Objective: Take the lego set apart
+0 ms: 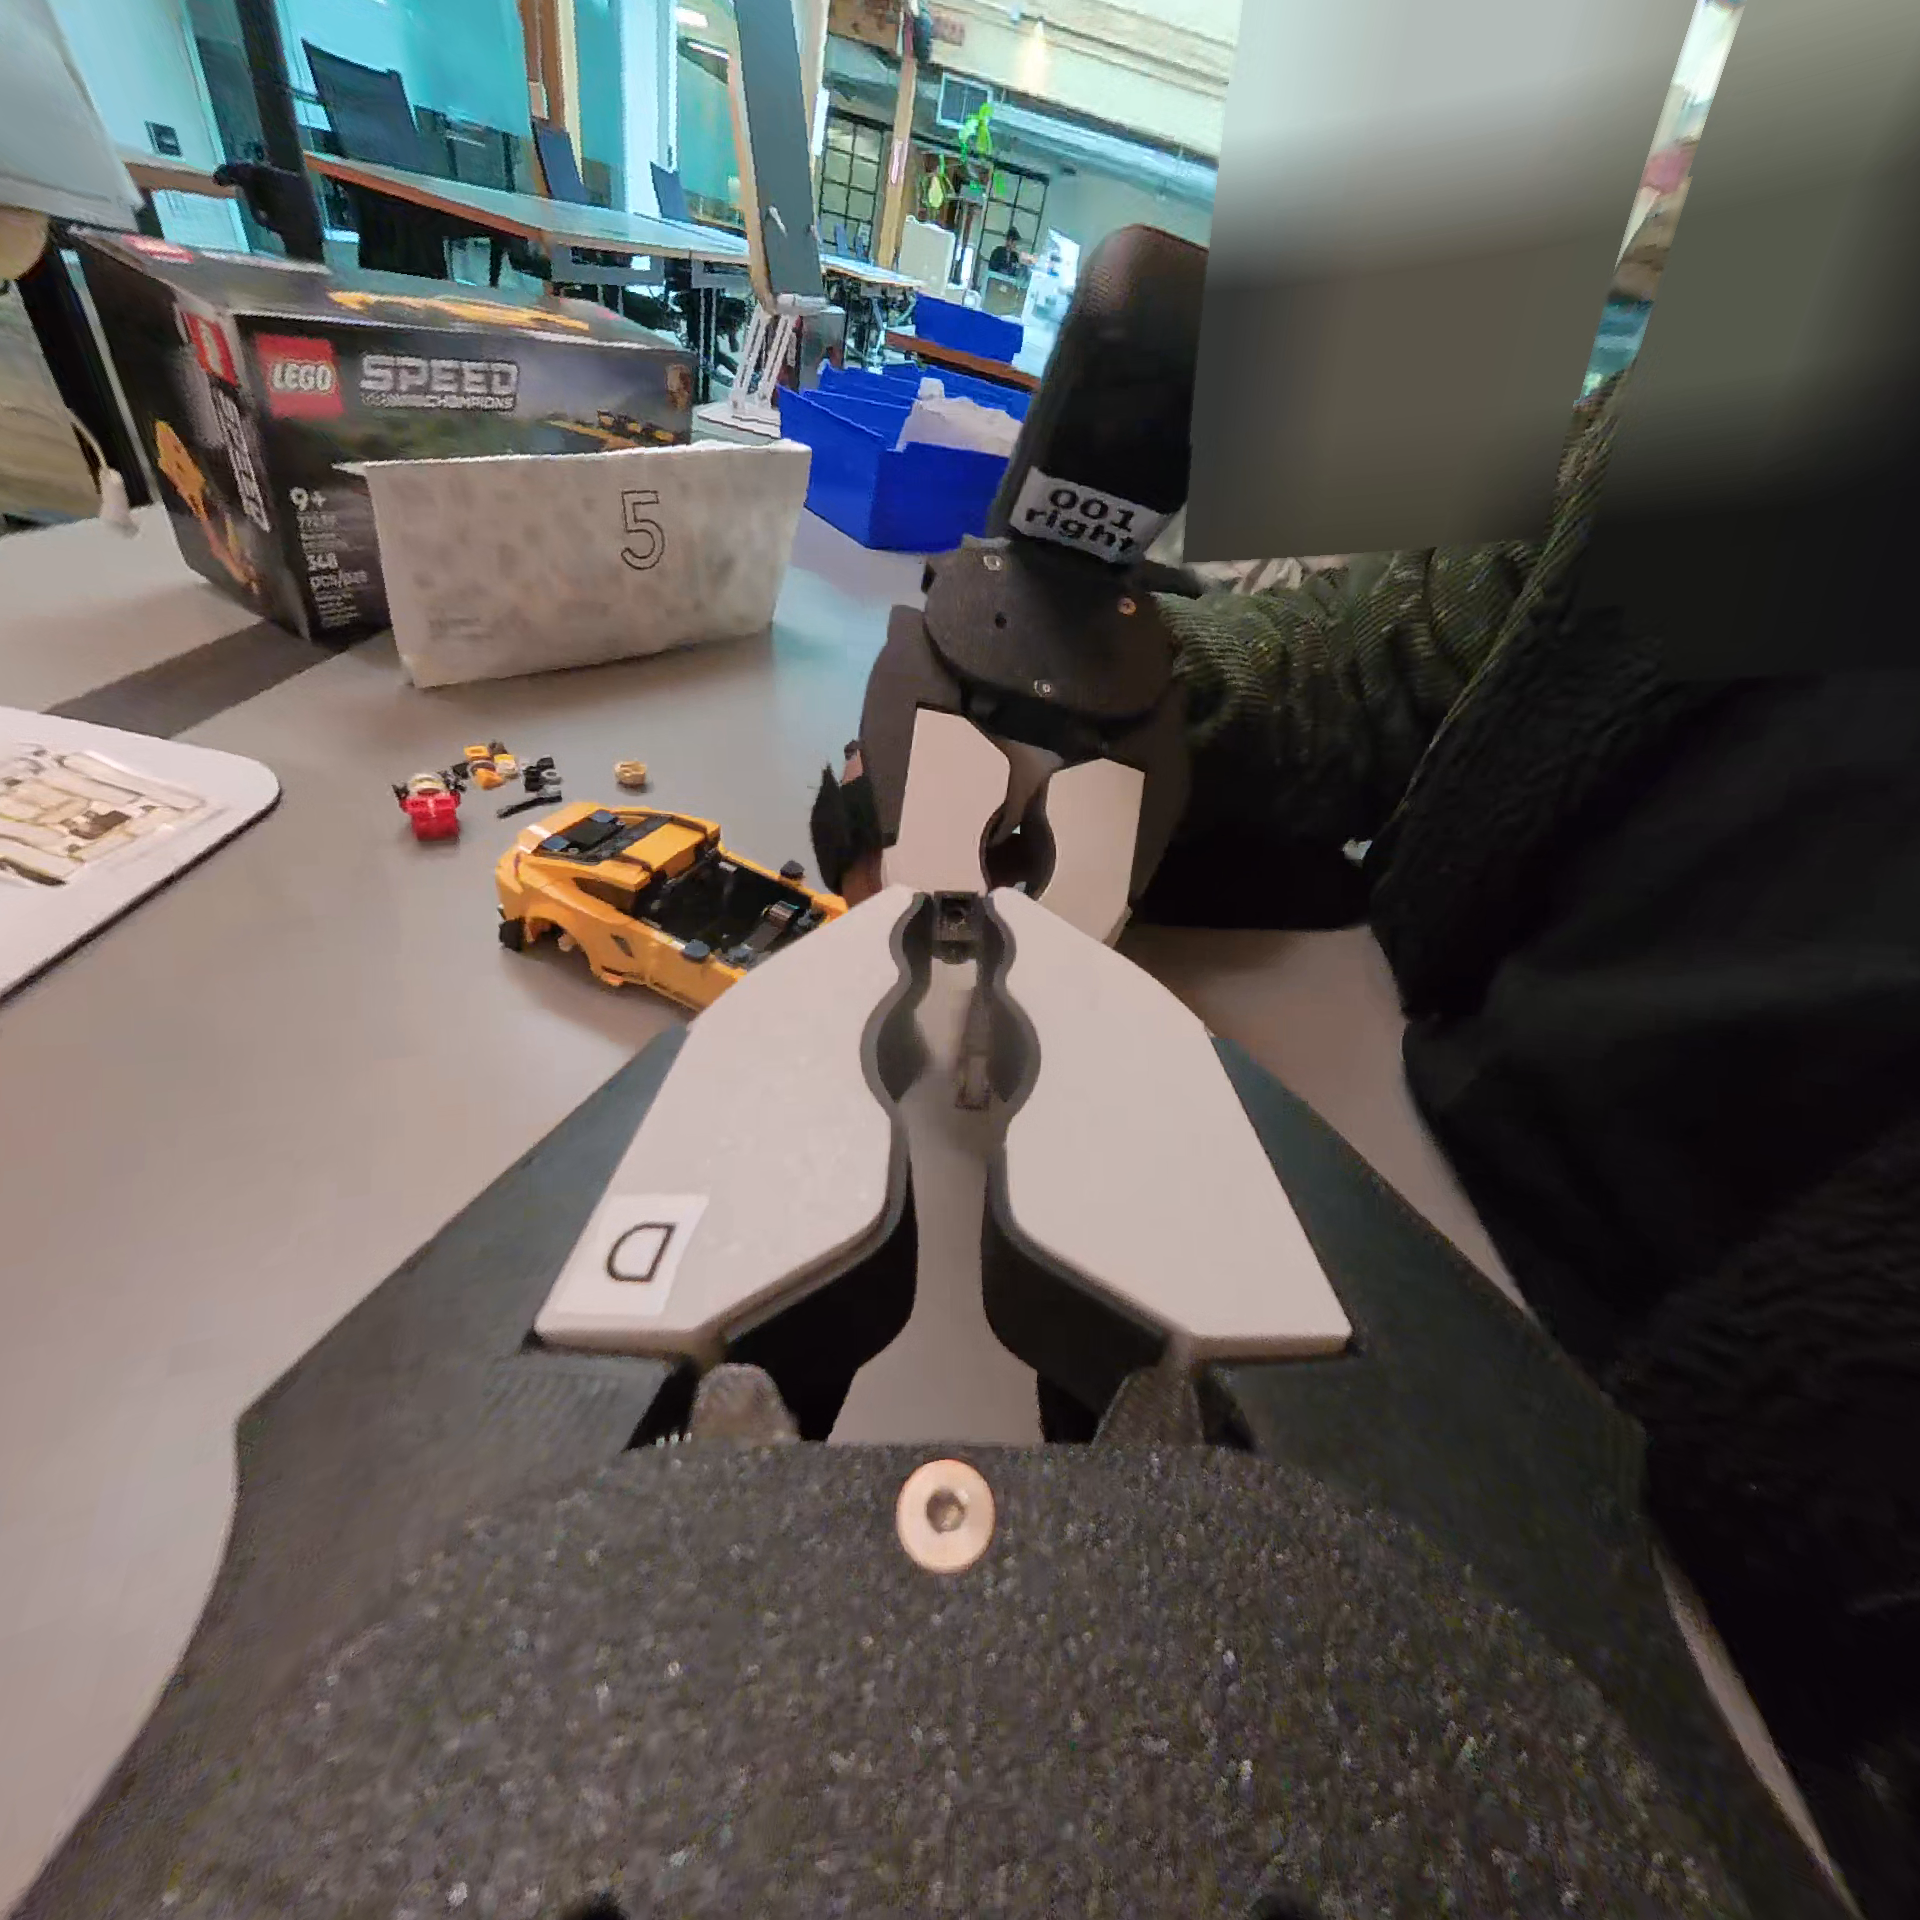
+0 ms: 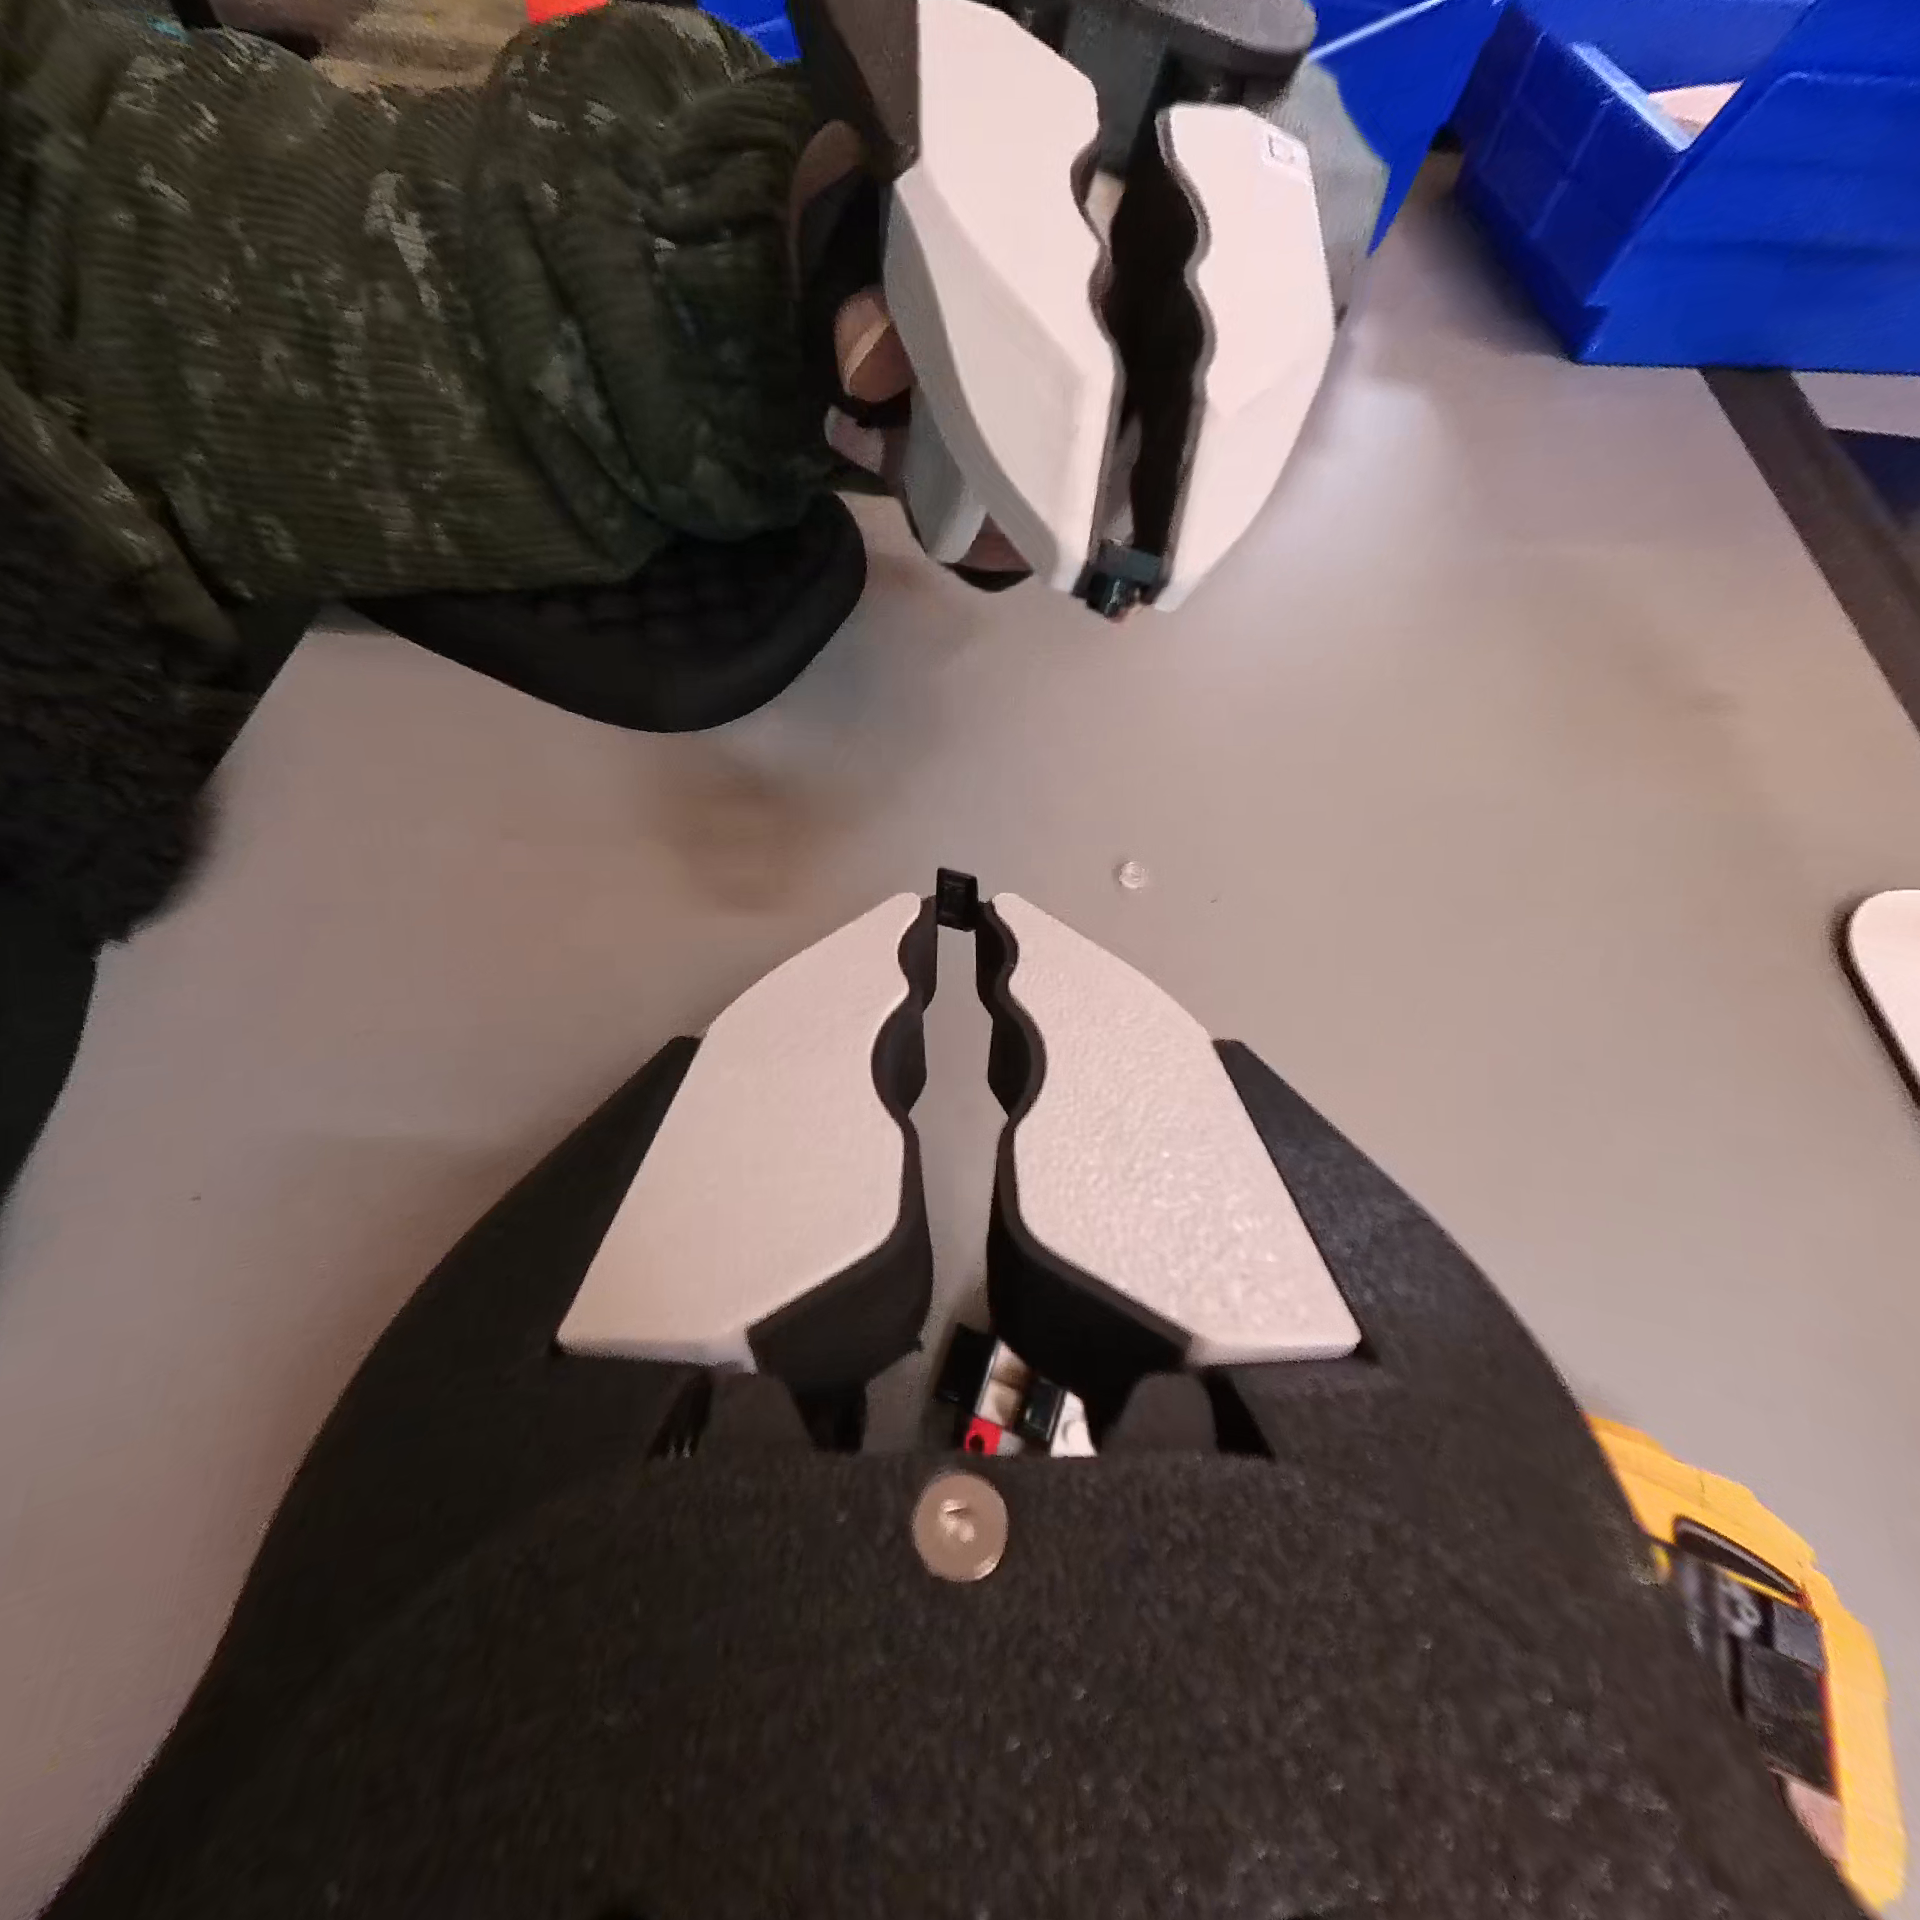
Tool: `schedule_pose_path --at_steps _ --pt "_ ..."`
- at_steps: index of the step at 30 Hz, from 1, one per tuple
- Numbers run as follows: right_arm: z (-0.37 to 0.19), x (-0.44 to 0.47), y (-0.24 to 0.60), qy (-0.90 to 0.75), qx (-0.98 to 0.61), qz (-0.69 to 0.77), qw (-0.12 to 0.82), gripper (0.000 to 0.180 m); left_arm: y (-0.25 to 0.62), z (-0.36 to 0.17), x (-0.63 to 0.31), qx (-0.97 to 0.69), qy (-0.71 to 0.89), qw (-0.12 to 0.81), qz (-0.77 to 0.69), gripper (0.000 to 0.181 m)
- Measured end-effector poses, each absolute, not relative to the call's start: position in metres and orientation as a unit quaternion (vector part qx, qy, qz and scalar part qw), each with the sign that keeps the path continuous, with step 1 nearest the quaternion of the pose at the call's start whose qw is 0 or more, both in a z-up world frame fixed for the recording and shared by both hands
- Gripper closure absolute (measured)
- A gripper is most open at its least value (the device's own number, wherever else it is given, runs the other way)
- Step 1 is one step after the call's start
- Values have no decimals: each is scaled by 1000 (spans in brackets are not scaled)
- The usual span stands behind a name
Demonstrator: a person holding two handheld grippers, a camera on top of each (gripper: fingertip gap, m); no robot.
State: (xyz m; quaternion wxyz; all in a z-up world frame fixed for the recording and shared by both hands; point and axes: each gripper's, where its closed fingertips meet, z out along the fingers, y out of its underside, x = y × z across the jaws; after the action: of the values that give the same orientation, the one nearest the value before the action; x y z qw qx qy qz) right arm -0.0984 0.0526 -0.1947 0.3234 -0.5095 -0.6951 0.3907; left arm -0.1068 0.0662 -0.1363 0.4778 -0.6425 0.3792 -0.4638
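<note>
Left gripper [image 1: 951, 914] and right gripper [image 2: 958, 902] each pinch 1 small black piece.

Printed writing marks the set's box [image 1: 312, 416], a white bag [image 1: 592, 561], a sticker [image 1: 634, 1252] on the left gripper [image 1: 951, 902], and a tag [image 1: 1081, 514] on the right gripper [image 2: 956, 902].

Light: bright, even indoor light; soft shadows on the table [image 1: 208, 1091].
Blur: right view smeared at its edges.
Distortion: wide-angle bending throughout.

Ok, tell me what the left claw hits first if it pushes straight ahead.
Probably the right claw, directly in front of the left claw and facing it. Each pinches a small black piece; the gap's depth is unclear.
</note>
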Motion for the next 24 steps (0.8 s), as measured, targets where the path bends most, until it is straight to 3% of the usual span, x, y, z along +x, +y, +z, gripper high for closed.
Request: schedule_pose_path --at_steps 12,24 --pt "-165 -96 64 -645 -506 441 365 172 88 -108 -137 -585 179 429 -665 173" --pt "-215 -96 33 -736 -490 365 291 172 100 -108 -147 -570 110 396 -712 173"
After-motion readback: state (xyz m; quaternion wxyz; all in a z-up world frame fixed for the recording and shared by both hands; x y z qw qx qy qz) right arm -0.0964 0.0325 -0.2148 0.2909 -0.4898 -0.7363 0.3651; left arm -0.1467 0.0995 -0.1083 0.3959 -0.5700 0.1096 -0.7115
